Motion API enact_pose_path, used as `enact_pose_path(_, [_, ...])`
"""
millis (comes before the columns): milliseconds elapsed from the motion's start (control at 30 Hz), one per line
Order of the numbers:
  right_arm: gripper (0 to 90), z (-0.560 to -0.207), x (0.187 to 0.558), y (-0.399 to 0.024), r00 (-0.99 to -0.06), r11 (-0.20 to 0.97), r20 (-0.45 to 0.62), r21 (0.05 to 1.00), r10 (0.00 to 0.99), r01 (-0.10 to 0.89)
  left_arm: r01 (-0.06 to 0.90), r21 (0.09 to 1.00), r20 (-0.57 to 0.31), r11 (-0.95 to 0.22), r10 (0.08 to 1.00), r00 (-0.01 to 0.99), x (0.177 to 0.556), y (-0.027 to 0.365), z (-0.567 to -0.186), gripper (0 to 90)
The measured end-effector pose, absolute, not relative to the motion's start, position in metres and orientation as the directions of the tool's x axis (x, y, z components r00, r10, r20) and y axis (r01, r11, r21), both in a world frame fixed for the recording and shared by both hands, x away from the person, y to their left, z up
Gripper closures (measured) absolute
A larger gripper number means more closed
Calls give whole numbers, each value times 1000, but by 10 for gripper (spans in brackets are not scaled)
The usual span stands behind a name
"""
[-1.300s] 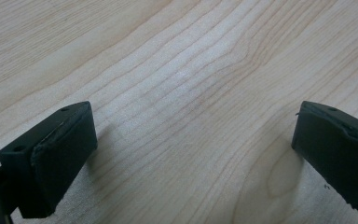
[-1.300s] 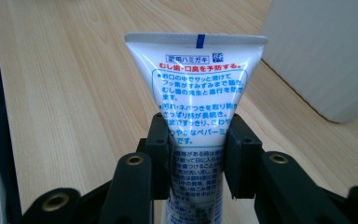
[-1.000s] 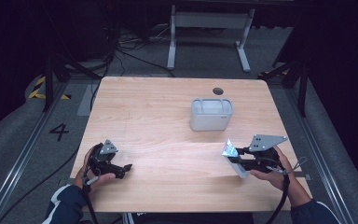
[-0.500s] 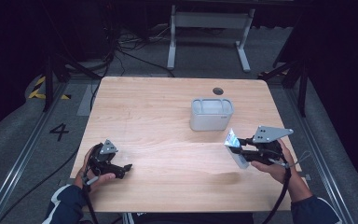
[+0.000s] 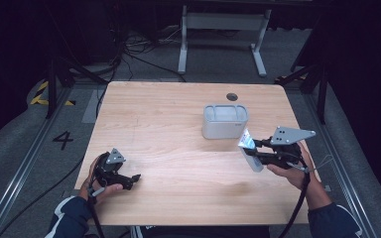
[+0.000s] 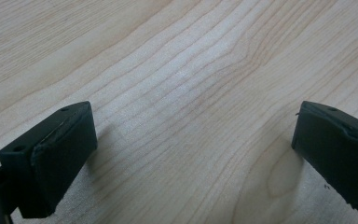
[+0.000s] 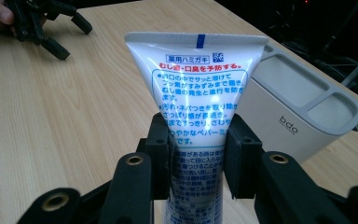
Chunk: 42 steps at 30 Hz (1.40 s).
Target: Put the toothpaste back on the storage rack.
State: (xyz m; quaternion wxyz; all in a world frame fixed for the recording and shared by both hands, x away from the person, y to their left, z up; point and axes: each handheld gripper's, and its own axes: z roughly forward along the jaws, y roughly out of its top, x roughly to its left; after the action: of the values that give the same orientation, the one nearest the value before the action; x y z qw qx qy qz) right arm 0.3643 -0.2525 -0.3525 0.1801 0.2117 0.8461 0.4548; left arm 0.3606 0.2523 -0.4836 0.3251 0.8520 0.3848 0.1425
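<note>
Right gripper view: tongs (image 7: 196, 154) clamp white, blue-printed tube (image 7: 196, 93); left tongs (image 6: 191, 158) apart.

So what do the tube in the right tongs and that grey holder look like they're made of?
The tube looks like soft glossy plastic: light glints on its printed skin, and its flat crimped end points up. The holder looks like hard matte plastic or perhaps ceramic, with even grey walls, rounded corners and no shine. The look alone leaves that open.
</note>
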Motion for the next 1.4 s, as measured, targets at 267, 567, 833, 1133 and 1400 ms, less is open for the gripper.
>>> enact_pose_path(267, [676,-342,370,-244,-846,489,-126,855,517,171,563,663,-7,-493,748,663,361,252,-484,3])
enact_pose_path(567, [676,-331,377,-238,-843,476,-134,865,521,157,563,663,-8,-492,748,663,361,252,-484,3])
enact_pose_path(833, [676,-317,383,-234,-834,469,-152,872,530,140,563,664,-7,-493,748,663,361,252,-484,3])
enact_pose_path(1133, [676,-301,394,-231,-824,447,-158,886,545,126,563,664,-7,-493,748,663,361,252,-484,3])
enact_pose_path(1400, [676,-293,404,-226,-813,437,-158,890,560,129,563,664,-9,-492,748,664,361,252,-484,3])
